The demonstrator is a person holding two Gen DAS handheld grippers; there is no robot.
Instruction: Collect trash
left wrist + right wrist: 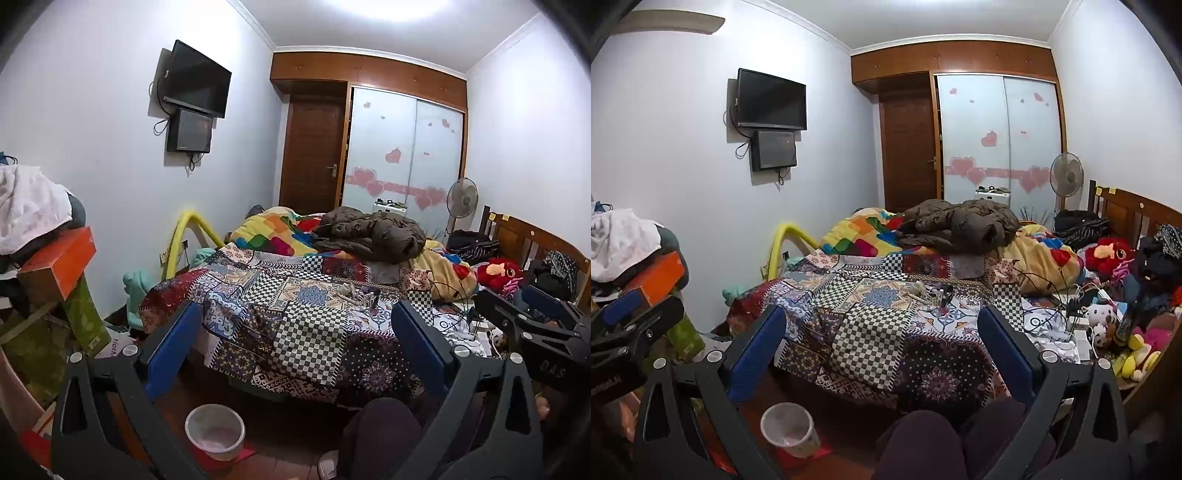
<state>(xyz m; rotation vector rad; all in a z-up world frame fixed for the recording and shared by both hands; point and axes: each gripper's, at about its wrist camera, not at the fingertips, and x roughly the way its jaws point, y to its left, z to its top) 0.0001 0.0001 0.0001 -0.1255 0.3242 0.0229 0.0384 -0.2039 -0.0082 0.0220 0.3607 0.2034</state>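
Note:
A small heap of pale scraps and bits (360,293) (931,291) lies in the middle of the patchwork quilt (306,332) (871,332) on the bed. A white plastic bin (215,430) (788,428) stands on the floor by the bed's near edge, on a red mat. My left gripper (295,332) is open and hangs in front of the bed with nothing between its blue pads. My right gripper (882,332) is open and empty too. Each gripper shows at the edge of the other's view, the right one (517,306) and the left one (639,314).
A brown jacket (373,232) and coloured blanket lie further back on the bed. Cables, chargers and soft toys (1100,317) crowd the bed's right side. Piled boxes and clothes (55,266) stand at left. The person's knee (923,435) is below the grippers.

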